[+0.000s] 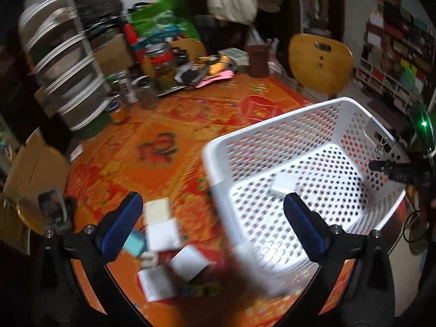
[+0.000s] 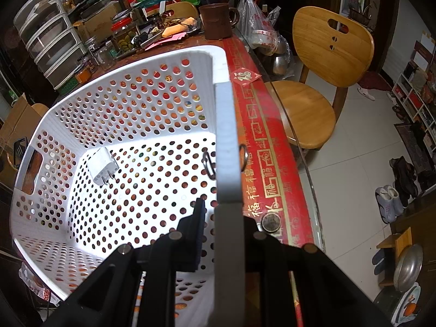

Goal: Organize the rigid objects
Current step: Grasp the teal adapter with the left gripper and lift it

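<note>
The right claw (image 2: 222, 212) grips the basket (image 2: 226, 136) by its rim. The left claw (image 1: 212, 226) hangs wide open over boxes (image 1: 163, 226) on the bench (image 1: 163, 141). A charger (image 2: 103, 168) lies inside the basket.

Desk (image 2: 275, 169): wearing a red and orange patterned cloth under glass. Wooden chair (image 2: 321, 62): standing at the desk's far edge on the pale tiled floor (image 2: 351, 190). Clear plastic drawer tower (image 1: 62, 73): rising at the desk's left side. Open shelving (image 1: 392, 62): filling the right wall with boxes. Shoes (image 2: 389, 199): lying on the tiles. Cardboard box (image 1: 30, 169): sitting beside the desk, left. White wall showing behind clutter.
</note>
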